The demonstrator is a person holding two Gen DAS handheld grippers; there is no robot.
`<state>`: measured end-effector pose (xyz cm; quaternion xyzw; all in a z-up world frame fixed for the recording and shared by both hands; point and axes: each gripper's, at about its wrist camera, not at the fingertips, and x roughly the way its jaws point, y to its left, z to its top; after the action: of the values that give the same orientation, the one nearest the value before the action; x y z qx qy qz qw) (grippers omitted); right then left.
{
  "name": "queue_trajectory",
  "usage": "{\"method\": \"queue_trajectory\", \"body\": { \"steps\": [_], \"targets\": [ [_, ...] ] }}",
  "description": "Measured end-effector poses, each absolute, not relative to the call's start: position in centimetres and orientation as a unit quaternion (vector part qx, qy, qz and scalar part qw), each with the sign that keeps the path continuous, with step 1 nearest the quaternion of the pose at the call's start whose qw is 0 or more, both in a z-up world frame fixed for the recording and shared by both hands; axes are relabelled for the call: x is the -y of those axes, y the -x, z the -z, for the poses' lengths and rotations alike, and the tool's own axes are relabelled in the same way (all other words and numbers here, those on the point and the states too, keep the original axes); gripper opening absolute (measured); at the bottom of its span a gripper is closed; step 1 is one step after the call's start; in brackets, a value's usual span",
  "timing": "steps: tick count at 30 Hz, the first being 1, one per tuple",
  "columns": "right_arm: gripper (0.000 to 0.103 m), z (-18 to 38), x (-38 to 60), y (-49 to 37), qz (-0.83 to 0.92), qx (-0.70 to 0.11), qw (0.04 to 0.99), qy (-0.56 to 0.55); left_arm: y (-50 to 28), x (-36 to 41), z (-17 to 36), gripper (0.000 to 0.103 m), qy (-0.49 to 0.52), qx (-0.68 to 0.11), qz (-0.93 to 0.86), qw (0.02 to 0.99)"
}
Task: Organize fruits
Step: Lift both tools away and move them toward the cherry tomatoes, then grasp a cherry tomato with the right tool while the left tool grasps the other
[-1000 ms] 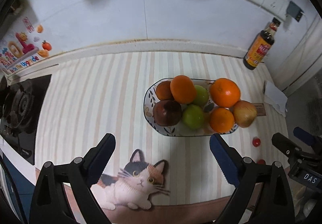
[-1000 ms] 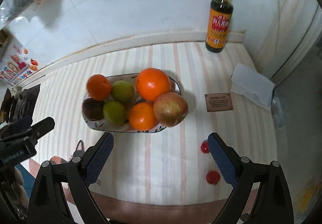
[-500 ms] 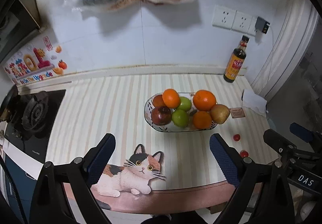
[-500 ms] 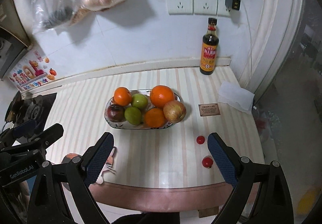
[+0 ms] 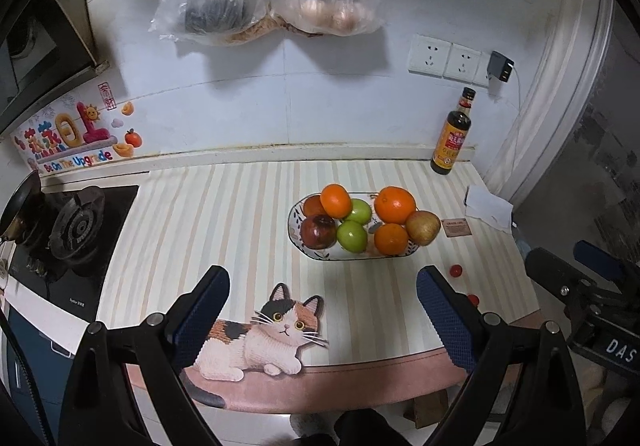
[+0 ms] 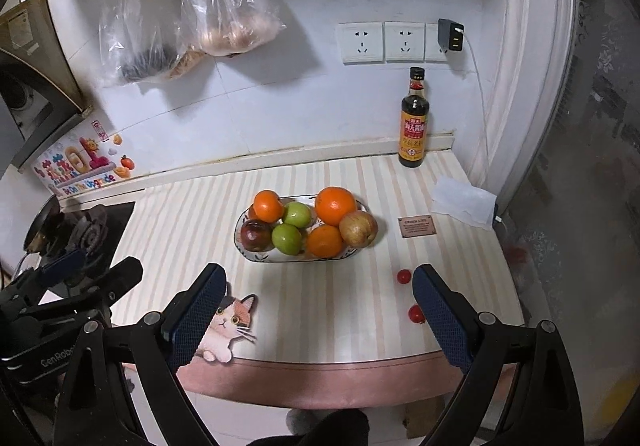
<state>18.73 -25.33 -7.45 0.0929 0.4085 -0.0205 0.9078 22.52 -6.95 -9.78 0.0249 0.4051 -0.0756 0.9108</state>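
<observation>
Both grippers hang off the counter edge, well back from the fruit. Left gripper (image 5: 322, 310): jaws spread wide, holding nothing. Right gripper (image 6: 318, 306): same, released and empty.

Bowl (image 6: 256, 256) sits mid-counter, heaped: oranges, two green apples, a dark red fruit, and a russet apple (image 6: 359, 228) perched on the right rim. Two small tomatoes lie loose on the counter right of the bowl: far one (image 6: 404, 276) just ahead of the right gripper's right finger, near one (image 6: 416, 314) touching that finger's outline in the right view.

Judgement: the loose tomatoes are what remains; the right gripper is the closer one.

Method notes:
- Centre the tomato between the pads and descend straight.
- Close gently; it is round, will roll and likely bruises.
- Place into a gap low in the bowl, away from the russet apple, which looks ready to tip out.
</observation>
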Motion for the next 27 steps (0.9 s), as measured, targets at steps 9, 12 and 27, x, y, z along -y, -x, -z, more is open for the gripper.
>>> {"method": "queue_trajectory", "body": {
  "steps": [9,12,27],
  "targets": [
    [0.061,14.1,32.6,-20.8,0.019,-0.455,0.874,-0.169,-26.0,11.8,14.4,0.103,-0.065,-0.446,0.047,0.891],
    [0.054,17.9,36.1,-21.9,0.026,-0.482,0.854,-0.191,-27.9,14.4,17.3,0.103,-0.077,-0.475,0.047,0.876],
    [0.053,34.7,44.9,-33.1,-0.028,-0.595,0.763,-0.251,-34.7,23.4,29.3,0.103,-0.157,-0.56,-0.012,0.814]
  ]
}}
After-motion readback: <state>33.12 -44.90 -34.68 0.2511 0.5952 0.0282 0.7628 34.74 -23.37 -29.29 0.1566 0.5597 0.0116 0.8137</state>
